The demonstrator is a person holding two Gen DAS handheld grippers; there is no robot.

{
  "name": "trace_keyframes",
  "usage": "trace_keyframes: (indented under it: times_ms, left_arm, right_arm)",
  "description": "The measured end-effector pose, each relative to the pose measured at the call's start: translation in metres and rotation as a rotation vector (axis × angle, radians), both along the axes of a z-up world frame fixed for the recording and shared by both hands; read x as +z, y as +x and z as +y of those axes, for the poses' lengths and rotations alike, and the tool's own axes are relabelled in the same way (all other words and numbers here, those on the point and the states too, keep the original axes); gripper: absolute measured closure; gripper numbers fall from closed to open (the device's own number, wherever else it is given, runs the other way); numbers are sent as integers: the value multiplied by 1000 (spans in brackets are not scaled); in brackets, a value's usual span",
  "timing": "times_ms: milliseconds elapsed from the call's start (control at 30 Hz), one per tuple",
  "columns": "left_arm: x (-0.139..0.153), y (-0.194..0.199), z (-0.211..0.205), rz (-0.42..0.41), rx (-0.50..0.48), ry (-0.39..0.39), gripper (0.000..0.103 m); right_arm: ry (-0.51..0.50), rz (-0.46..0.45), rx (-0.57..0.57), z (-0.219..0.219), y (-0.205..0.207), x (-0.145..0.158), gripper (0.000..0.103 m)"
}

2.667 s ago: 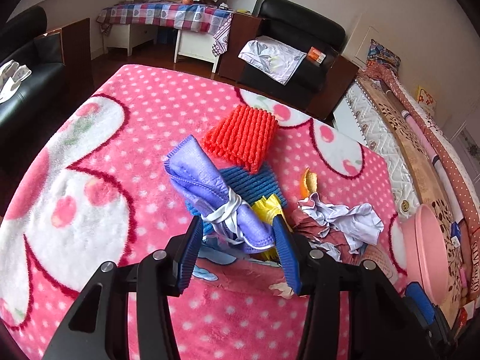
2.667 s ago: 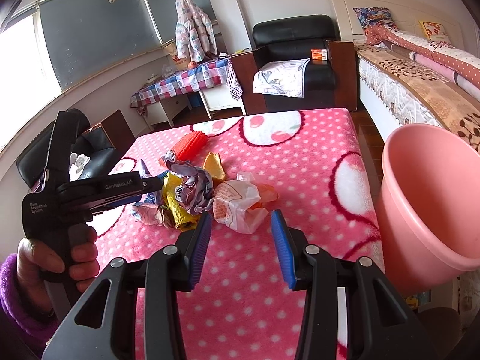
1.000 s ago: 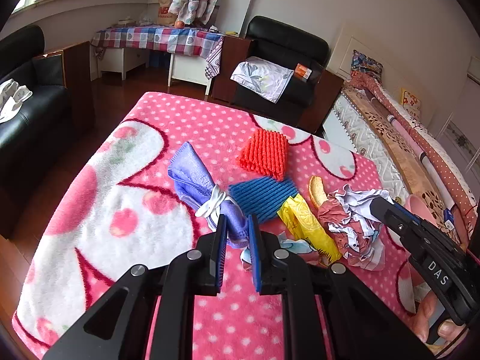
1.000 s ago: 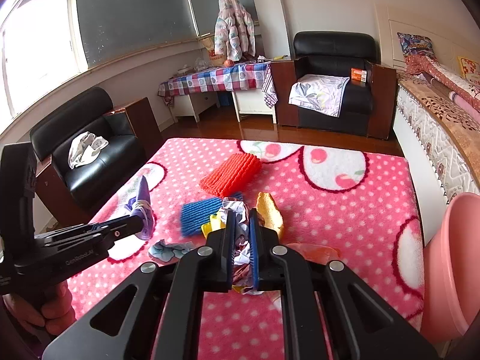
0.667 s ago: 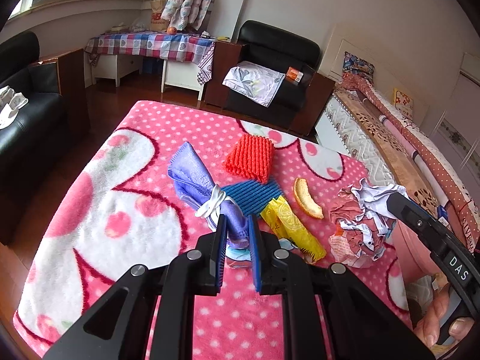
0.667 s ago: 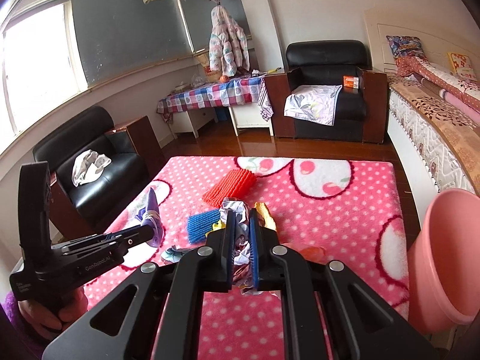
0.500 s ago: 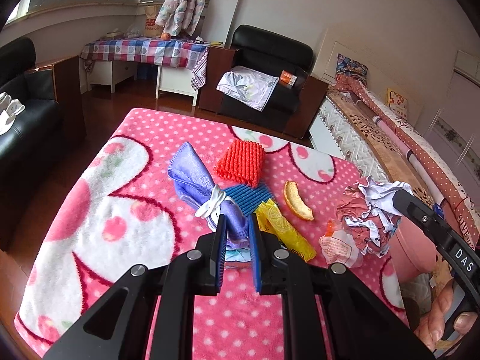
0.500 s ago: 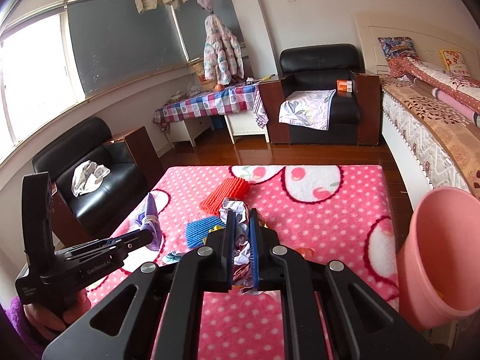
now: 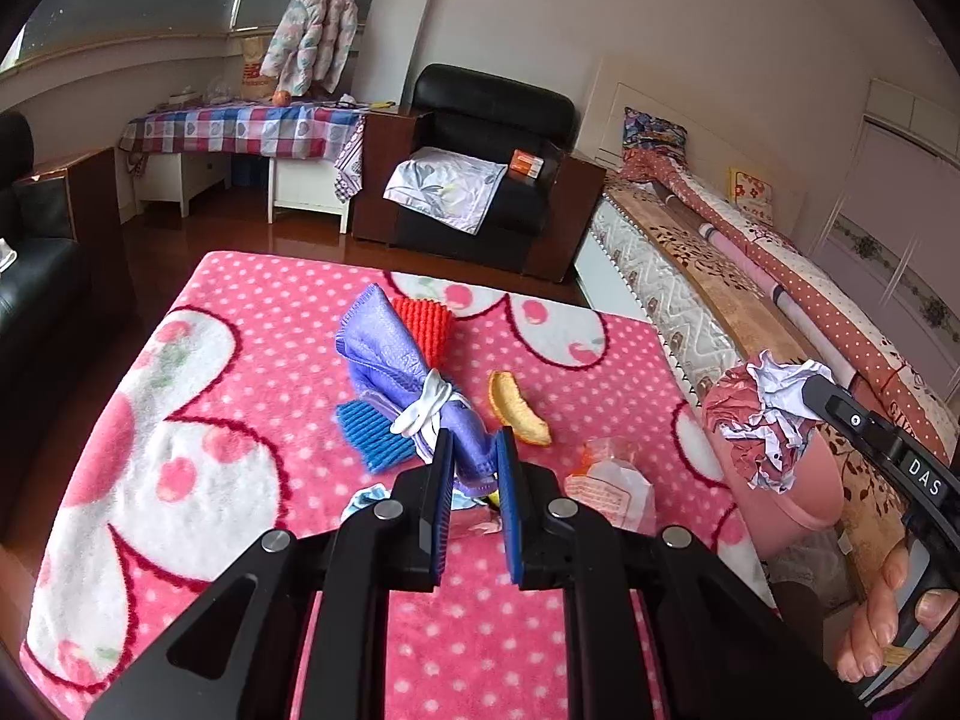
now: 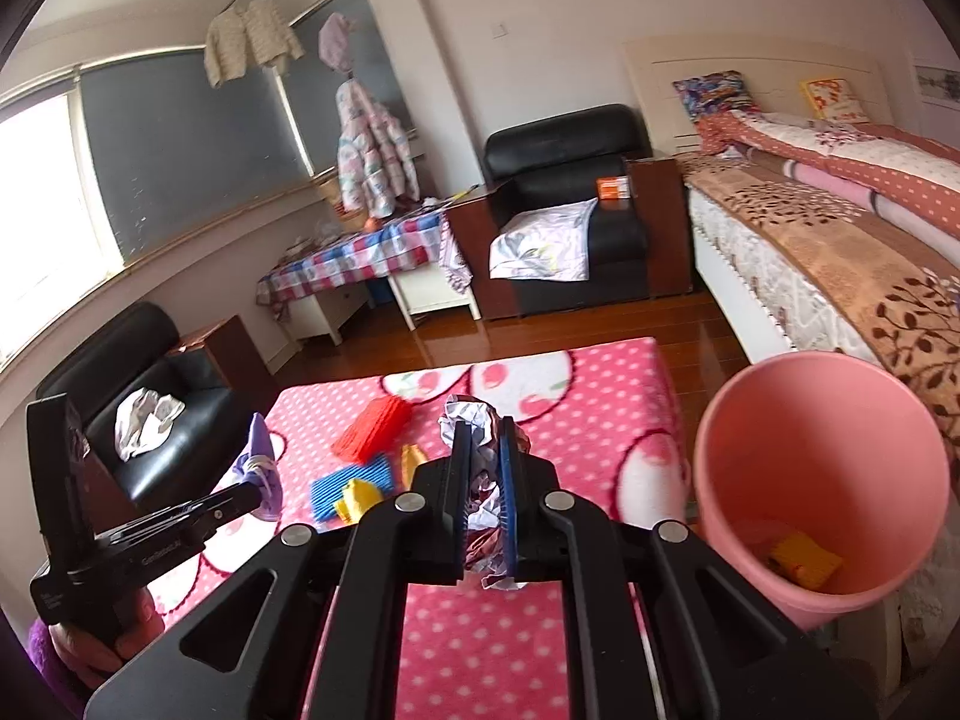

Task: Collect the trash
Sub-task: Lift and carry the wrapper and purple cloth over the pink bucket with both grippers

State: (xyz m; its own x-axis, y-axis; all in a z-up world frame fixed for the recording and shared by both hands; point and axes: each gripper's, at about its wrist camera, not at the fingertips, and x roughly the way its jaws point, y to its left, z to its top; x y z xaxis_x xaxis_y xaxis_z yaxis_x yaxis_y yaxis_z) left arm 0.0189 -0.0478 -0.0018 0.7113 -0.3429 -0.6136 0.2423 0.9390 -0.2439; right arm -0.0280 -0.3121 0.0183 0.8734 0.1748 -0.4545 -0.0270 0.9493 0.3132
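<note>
**Both grippers loaded, bin to the right**

Left wrist view: the left gripper is clamped on a rolled lilac cloth tied with white cord, lifted above the pink polka-dot blanket. A curved banana peel and a clear crumpled plastic bag lie on the blanket.

Right wrist view: the right gripper pinches a crumpled wad of pink and white paper, jaws nearly together, left of the round pink plastic bin, which holds a yellow scrap.

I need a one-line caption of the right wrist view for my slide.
Right gripper shut on crumpled pink-and-white paper wrapper, beside round pink plastic bin at the edge of pink dotted blanket.
</note>
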Motion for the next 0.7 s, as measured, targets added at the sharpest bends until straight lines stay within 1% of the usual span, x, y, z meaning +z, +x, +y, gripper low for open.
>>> trace_keyframes:
  times_ms: [167,400,700]
  left_arm:
    - [7,-2,-21,-23,-53,-3,90]
    - [14,-4,-49,-48,-122,-5,90]
    - [21,-7,-101,-79,-239,1,90]
  right_arm:
    - [12,-16,-86,-29,-12,2,94]
    - [26,-19,-202,-70,-28,-3,94]
    - [11,-5,-299,-106,-42,-14,94]
